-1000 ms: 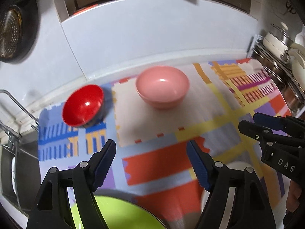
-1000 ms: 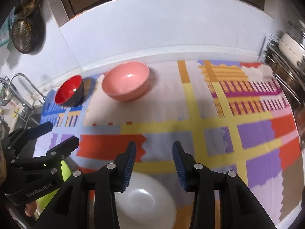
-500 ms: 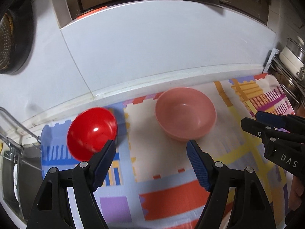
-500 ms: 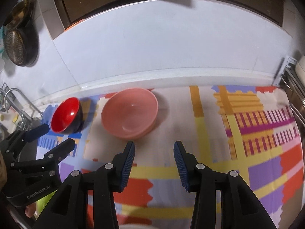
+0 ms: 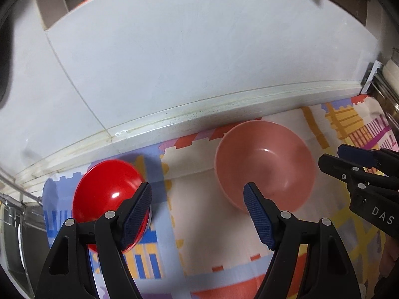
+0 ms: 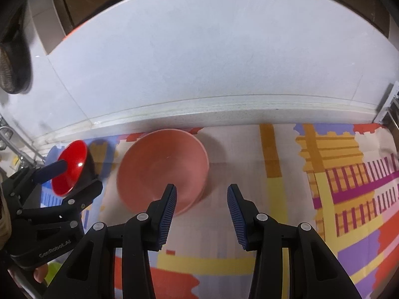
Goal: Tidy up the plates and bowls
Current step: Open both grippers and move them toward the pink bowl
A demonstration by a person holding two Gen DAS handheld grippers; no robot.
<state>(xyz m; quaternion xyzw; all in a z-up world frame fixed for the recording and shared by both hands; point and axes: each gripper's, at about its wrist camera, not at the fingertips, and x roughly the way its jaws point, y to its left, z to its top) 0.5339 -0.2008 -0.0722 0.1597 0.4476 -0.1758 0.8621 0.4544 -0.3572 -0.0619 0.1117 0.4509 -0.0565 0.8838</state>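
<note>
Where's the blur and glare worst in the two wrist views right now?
Left wrist: pink bowl rim smeared by motion, a specular spot on the red bowl, and the wall seam bowed by the fisheye. Right wrist: pink bowl also soft, its shadow falling to the right on the mat; the right gripper stays sharp, and the frame corners are dark from vignetting.

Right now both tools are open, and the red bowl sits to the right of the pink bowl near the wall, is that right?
Not quite. The red bowl sits to the left of the pink bowl, as the right wrist view shows. The rest holds: the left tool and right tool are both open, and both bowls are near the wall.
</note>
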